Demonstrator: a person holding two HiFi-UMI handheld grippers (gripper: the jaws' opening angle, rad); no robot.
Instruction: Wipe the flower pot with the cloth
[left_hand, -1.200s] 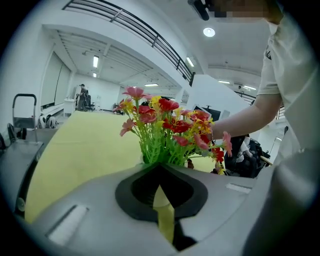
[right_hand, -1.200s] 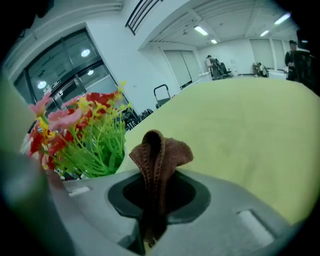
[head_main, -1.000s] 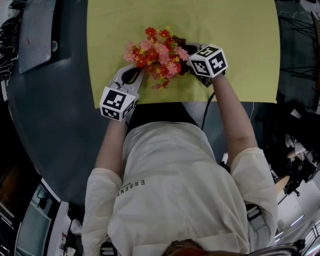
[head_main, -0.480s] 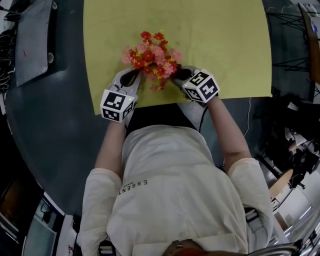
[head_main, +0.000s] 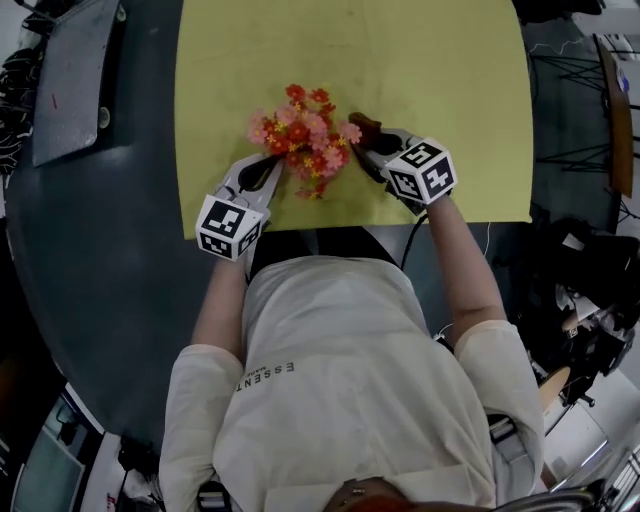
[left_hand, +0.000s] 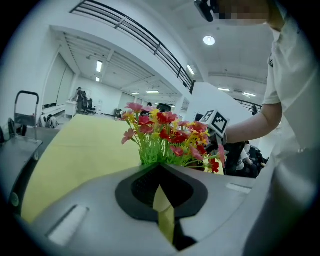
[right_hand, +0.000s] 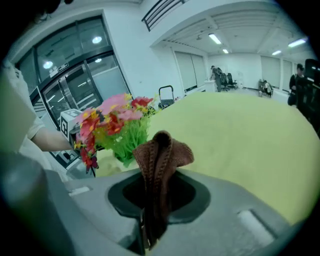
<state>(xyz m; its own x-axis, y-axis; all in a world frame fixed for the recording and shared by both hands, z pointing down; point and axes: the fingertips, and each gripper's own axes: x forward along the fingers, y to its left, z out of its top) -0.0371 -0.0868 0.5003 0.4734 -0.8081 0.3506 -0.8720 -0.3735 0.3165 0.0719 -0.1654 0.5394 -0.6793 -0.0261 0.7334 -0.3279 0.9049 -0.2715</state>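
right gripper (head_main: 376, 148) edged right, away from flowers (head_main: 305, 135) | pinches brown cloth (right_hand: 161, 152) | left gripper (head_main: 272, 168) jaws narrow, nearly together, at flowers' base | yellow mat (head_main: 450, 80) underneath

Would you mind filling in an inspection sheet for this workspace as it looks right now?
Surface: yellow-green mat on a dark grey table.
Job's things: artificial flowers upright on the mat, their pot hidden beneath them; brown cloth beside the flowers.
Clutter: grey flat panel at the table's far left.
Grippers: right gripper shut on the cloth; left gripper by the flowers, jaws close together, grip unclear.
Cables: black cable trailing from the right gripper.
Surroundings: open hall with ceiling lights and distant people.
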